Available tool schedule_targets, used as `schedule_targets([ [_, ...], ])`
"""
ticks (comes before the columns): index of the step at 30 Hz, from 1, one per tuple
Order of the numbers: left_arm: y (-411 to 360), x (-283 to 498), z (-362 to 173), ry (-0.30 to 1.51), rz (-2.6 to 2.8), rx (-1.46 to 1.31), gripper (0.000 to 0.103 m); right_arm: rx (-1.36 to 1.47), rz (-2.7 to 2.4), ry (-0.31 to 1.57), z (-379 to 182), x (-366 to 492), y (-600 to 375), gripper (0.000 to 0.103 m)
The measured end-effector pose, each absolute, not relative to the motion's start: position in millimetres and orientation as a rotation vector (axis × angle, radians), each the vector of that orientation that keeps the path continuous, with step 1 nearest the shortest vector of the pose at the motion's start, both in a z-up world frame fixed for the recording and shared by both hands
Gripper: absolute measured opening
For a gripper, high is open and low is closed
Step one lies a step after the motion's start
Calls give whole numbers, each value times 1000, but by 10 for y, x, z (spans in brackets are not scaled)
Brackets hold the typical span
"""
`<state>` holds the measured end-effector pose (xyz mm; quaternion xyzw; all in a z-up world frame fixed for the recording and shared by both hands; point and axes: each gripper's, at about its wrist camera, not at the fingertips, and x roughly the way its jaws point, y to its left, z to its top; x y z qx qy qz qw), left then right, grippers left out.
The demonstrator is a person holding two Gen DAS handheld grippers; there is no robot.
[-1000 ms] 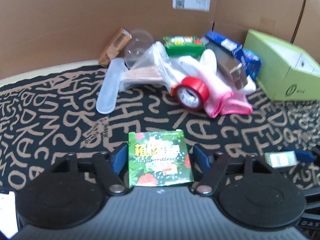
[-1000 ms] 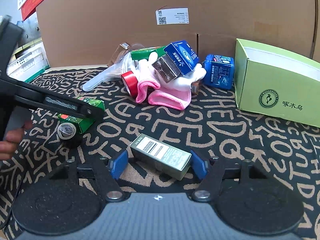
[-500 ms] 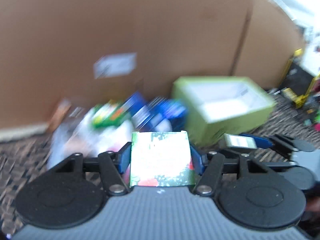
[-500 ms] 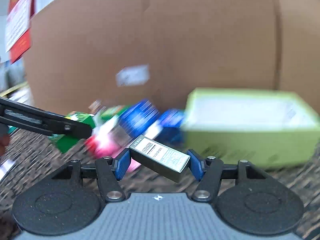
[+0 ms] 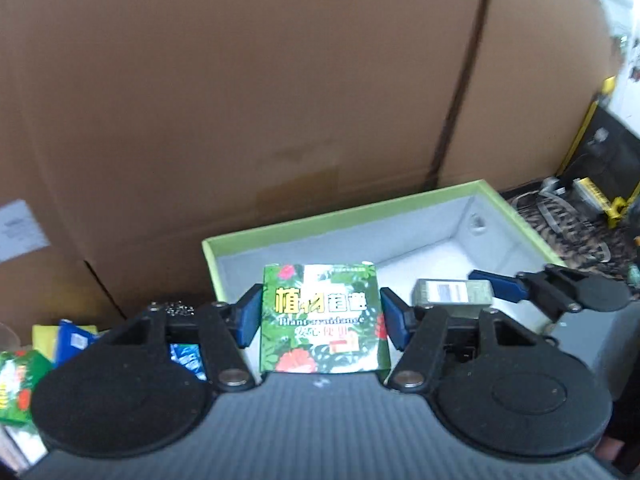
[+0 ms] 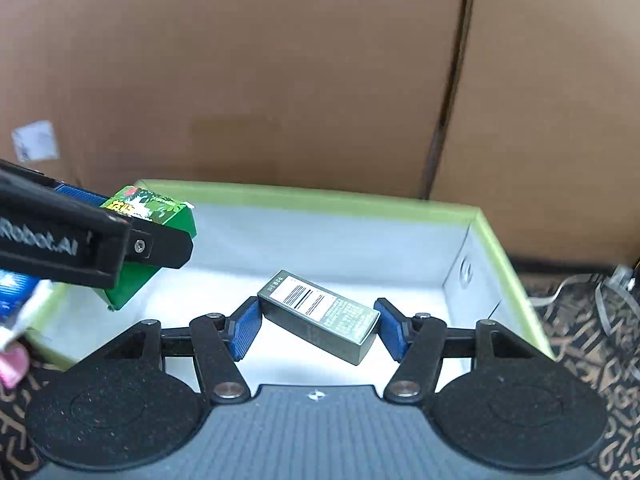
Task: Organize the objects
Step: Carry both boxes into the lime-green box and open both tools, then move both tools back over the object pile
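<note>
Left wrist view: left gripper [image 5: 320, 316] clamped on a flat green carton printed with red flowers and yellow characters [image 5: 320, 318], blue pads [image 5: 248, 316] pressed against both of its side edges, jaws at a middling width. Carton held face-up to the camera, above the near left part of an open lime-green cardboard box with a pale grey lining [image 5: 516, 216]. To the right, right gripper [image 5: 456, 294] reaching in over the same box, gripping a small grey-green rectangular carton with a white label [image 5: 452, 292]; one blue pad against its right end, the other pad hidden. Behind the box, a tall brown corrugated cardboard wall [image 5: 240, 100]. At lower left, partly hidden by the gripper body, a heap of blue and green packets [image 5: 68, 340], blurred.

Right wrist view: right gripper [image 6: 318, 322] closed on the small grey-green carton [image 6: 320, 314], which sits skewed between the blue pads [image 6: 244, 326], barcode face up, its left end higher in the picture than its right. Carton held over the white floor of the lime-green box [image 6: 496, 248], not resting on it. From the left, left gripper [image 6: 152, 236] coming in over the box's left rim with the flowered green carton [image 6: 148, 216] in its jaws. Outside the box on the right, a black mat patterned with tan letters [image 6: 592, 340].
</note>
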<state>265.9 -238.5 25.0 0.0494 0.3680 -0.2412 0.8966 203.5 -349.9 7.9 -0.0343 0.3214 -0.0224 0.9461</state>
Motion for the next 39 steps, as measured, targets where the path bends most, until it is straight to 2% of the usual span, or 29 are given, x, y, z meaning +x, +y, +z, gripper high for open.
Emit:
schedule_targets([
  [4, -2402, 2773, 38, 774, -486, 91, 62, -22, -44, 720, -42, 2145, -3574, 66],
  [6, -2401, 2753, 22, 738, -504, 93, 79, -10, -45, 735, -61, 2158, -3578, 69],
  [7, -2399, 2739, 26, 732, -515, 89, 96, -17, -51, 734, -55, 2147, -3566, 72],
  [8, -2386, 2712, 41, 720, -517, 78, 100, -27, -56, 730, -29, 2122, -3548, 76],
  [10, -2345, 2624, 117, 691, -514, 61, 102, -38, -62, 696, 75, 2011, -3513, 76],
  [11, -2314, 2582, 166, 682, -519, 51, 103, -35, -64, 662, 163, 1912, -3492, 76],
  [15, -2027, 2309, 435, 629, -529, -15, 103, -12, -80, 502, 500, 1399, -3354, 91],
  [18, -1835, 2014, 693, 584, -519, -26, 103, -29, -61, 405, 655, 955, -3175, 95],
  [24, -953, 1369, 1027, 546, -474, -95, 103, -20, 68, 329, 762, 640, -2971, 98],
  [30, -258, 801, 926, 520, -365, -116, 103, -28, 204, 363, 454, 518, -2494, 98],
  [39, 383, 357, 254, 637, -238, -89, 103, -53, 273, 498, 9, 550, -1949, 98],
])
